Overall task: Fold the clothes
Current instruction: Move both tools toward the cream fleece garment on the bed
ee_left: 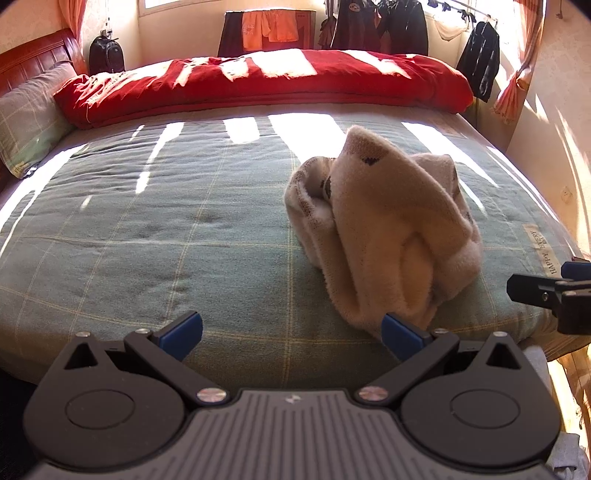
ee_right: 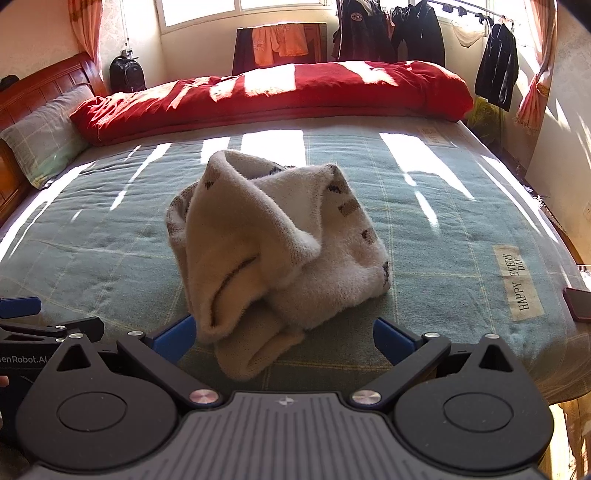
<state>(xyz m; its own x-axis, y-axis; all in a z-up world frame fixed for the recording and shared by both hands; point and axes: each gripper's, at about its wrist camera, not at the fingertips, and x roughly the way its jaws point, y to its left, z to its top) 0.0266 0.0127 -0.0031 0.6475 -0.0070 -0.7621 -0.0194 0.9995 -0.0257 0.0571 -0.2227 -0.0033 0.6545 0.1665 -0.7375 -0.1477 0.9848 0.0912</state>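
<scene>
A crumpled cream fuzzy knit garment (ee_right: 273,251) with small dark brown marks lies heaped on the grey-green checked bedspread (ee_left: 129,229), near the front edge of the bed. In the right wrist view it sits at the centre, its lowest fold reaching down to 6 o'clock between the blue-padded fingers (ee_right: 173,338) of the right gripper (ee_right: 284,339). Those fingers are spread wide; the fold lies just beside the left pad, and whether it touches cannot be told. Nothing is clamped.

In the left wrist view the same garment (ee_left: 384,229) lies toward 2 o'clock from the left gripper (ee_left: 291,332), whose fingers also stand wide apart with only bedspread between them. The garment's near hem comes down just beside the right-hand blue pad (ee_left: 400,336); contact is uncertain. The black body of the right gripper (ee_left: 546,291) juts in at 3 o'clock of this view, and the left gripper (ee_right: 44,325) shows at 9 o'clock of the right wrist view.

Toward 12 o'clock a rumpled red quilt (ee_right: 273,96) stretches across the far side of the bed, striped with sunlight. A grey-green checked pillow (ee_left: 29,118) rests at 10 o'clock against the reddish wooden headboard (ee_right: 44,88). A sewn label reading "HAPPY EVERY DAY" (ee_right: 517,284) sits at 4 o'clock on the bedspread, and a dark phone (ee_right: 578,299) lies at the bed's right edge. Dark jackets (ee_right: 391,33) hang on a rail beyond the bed, and a black backpack (ee_left: 106,53) stands in the far left corner.
</scene>
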